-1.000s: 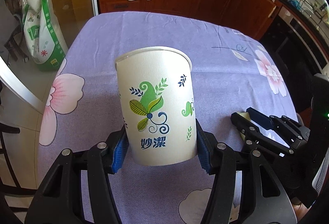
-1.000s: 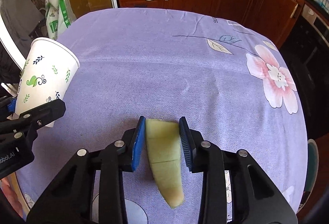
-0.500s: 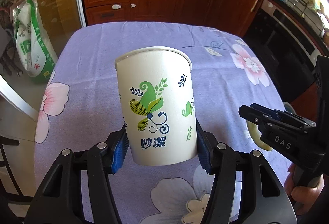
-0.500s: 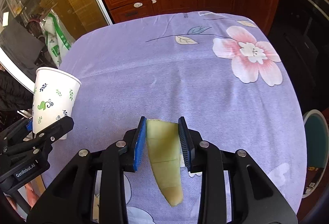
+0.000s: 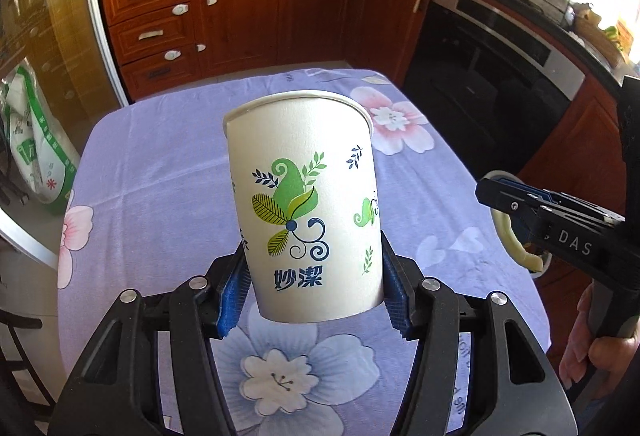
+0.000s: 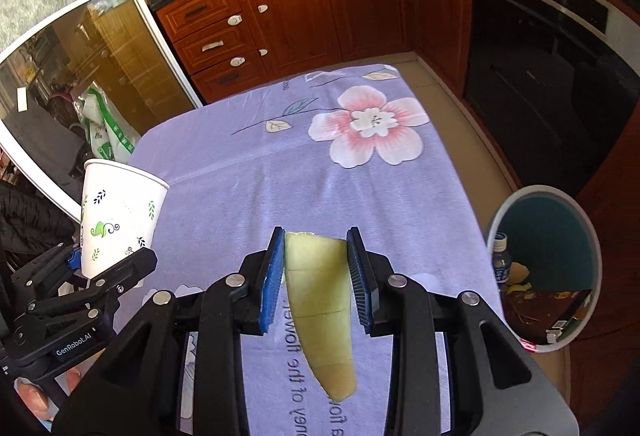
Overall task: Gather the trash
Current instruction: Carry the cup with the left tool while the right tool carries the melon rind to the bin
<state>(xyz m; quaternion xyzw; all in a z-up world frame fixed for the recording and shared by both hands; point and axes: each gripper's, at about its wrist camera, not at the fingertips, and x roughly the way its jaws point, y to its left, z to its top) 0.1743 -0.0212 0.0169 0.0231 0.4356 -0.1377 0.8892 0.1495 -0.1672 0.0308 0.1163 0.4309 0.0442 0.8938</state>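
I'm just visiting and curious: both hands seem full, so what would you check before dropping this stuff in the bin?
1. Left gripper clamped on paper cup: ok.
2. Right gripper clamped on melon rind: ok.
3. Trash bin open: ok.
4. Room left in the bin: ok, only a bottle and scraps at the bottom.
5. Rind above the bin: not ok, it hangs over the tablecloth.
6. Cup empty: cannot tell.

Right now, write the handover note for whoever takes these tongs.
Left tongs: shut on the paper cup, upright, lifted off the table.
Right tongs: shut on the melon rind, hanging tip down.
Bin: on the floor off the table's right edge, open, with a bottle and scraps already inside.
Done: both pieces picked up.
Left: carry both to the bin and drop them in.
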